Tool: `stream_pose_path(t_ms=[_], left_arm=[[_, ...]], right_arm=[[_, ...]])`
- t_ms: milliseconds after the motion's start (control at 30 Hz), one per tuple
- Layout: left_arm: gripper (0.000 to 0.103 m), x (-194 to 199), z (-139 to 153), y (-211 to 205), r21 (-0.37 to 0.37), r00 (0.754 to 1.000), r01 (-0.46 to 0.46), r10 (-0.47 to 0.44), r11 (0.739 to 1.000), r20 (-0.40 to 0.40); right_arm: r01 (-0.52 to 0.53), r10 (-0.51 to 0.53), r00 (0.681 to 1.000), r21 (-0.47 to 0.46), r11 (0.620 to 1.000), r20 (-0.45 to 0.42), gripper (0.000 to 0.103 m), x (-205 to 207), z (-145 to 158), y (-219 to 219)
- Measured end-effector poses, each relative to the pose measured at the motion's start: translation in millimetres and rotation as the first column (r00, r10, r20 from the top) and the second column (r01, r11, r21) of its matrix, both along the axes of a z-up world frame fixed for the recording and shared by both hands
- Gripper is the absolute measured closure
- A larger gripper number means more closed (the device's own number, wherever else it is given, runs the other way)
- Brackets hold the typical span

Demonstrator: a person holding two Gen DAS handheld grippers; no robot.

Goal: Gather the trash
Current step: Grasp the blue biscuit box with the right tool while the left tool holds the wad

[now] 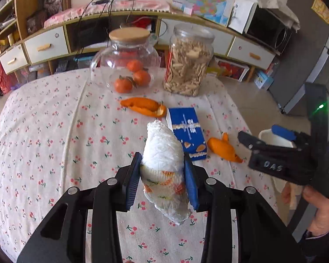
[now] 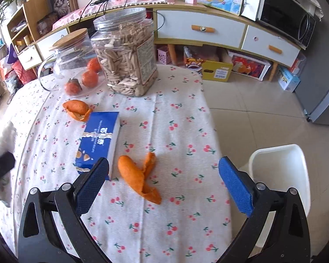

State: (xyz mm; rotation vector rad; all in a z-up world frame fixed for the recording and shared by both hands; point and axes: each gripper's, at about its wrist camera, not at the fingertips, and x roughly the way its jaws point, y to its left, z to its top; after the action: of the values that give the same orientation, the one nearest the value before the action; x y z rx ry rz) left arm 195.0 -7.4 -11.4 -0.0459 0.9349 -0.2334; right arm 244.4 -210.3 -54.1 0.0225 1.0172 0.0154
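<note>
Counter: cloth-covered counter (image 2: 186, 118) with a cherry print, carrying a seed jar (image 2: 125, 54), a glass jug (image 1: 125, 59) with tangerines (image 1: 131, 76) by it, a blue box (image 2: 98, 140) and loose peel.
Bin: white bin (image 2: 280, 175) stands on the floor off the counter's right edge, just beyond the right tongs' right pad.
Left tongs: left tongs (image 1: 163, 175) are clamped narrow on a crumpled napkin (image 1: 162, 153), which hangs clear of the cloth; the bin lies well to their right, past the other hand.
Right tongs: right tongs (image 2: 164, 188) stand wide with nothing between the pads, pointing steeply down at the cloth.
Near peel: peel (image 2: 138, 177) lies almost centred between the right pads, a little toward the left one, its long axis running diagonally from upper left to lower right.
Far peel: second peel (image 2: 77, 109) lies behind the blue box, well apart from both tongs.
Nearer hand: the right, judged best placed for the near peel; a wrist turn across the long axis would likely help.
</note>
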Motion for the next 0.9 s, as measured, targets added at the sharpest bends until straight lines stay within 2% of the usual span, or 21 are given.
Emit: stream_pose_path(t_ms=[100,200,367,500,600,633,700,900], left_arm=[[0.066,-4.5,33.2,16.7,-0.022,0.995,-0.035,0.037,0.999,0.088],[0.065,-9.0,51.2,38.9,-0.039,0.989,-0.076,0.08,0.996,0.126],[0.065,-4.2,60.8,74.9,-0.055,0.973,-0.169,0.175,0.984,0.151],[0.065,-2.8,58.7,90.5,-0.072,0.971,-0.189,0.197,0.979,0.136],[0.065,-2.2,55.7,97.4,-0.08,0.97,-0.205,0.214,0.975,0.12],[0.065,-1.3,54.5,99.7,-0.085,0.969,-0.211,0.219,0.974,0.111],[0.065,0.0,51.7,102.4,-0.091,0.969,-0.219,0.228,0.971,0.096],[0.065,2.3,43.5,100.6,-0.078,0.968,-0.231,0.237,0.97,0.078]], right_arm=[[-0.043,0.043,0.998,-0.012,0.999,-0.047,0.007,21.8,-8.0,36.5],[-0.065,0.06,0.996,-0.061,0.996,-0.072,0.007,41.9,-17.0,69.9],[-0.023,0.013,0.99,-0.073,0.997,-0.14,0.007,67.4,-38.0,90.1],[-0.025,0.009,0.985,-0.087,0.996,-0.172,0.008,73.9,-50.2,99.1],[-0.04,0.028,0.986,-0.07,0.997,-0.164,0.028,72.0,-51.3,104.2],[-0.045,0.034,0.988,-0.07,0.997,-0.15,0.048,69.6,-48.1,106.2],[-0.055,0.048,0.989,-0.05,0.997,-0.143,0.05,64.1,-41.8,110.2],[-0.076,0.078,0.996,0.037,0.996,-0.052,0.05,37.1,-7.5,115.4]])
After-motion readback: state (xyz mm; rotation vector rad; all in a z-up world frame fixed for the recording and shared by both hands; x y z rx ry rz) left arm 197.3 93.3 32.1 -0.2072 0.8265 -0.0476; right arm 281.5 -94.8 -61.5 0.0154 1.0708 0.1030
